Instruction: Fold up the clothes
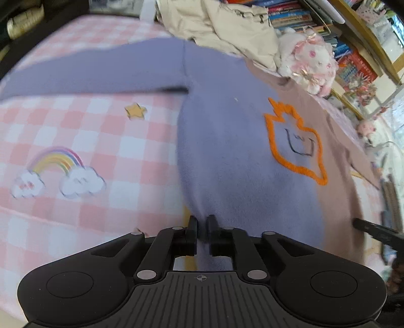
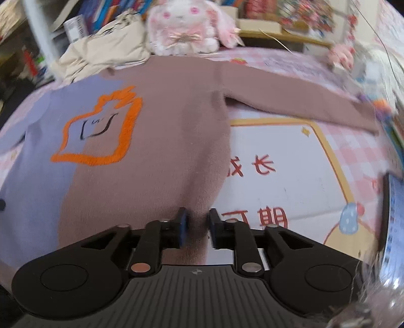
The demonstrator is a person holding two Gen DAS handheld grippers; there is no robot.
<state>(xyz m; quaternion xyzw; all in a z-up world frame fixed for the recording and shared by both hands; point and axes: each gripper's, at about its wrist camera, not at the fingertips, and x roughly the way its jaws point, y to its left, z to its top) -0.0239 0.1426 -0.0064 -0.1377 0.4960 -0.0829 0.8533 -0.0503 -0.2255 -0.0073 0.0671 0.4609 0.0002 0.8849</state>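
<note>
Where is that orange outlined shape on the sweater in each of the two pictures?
Left wrist view: the orange outline sits right of centre, where the purple half meets the brown.
Right wrist view: the orange outline sits left of centre, on the same colour seam.
Shared landmark: the plush rabbit beyond the sweater's collar.

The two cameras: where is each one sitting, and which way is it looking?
Left wrist: sits on the left tool, looks down across the sweater's purple half and the pink checked blanket; its own fingers pinch the hem, and the right tool peeks in.
Right wrist: sits on the right tool, looks down across the sweater's brown half; its fingers straddle the hem.
Both share the orange outline design, the bunny plush and the beige garment.
</note>
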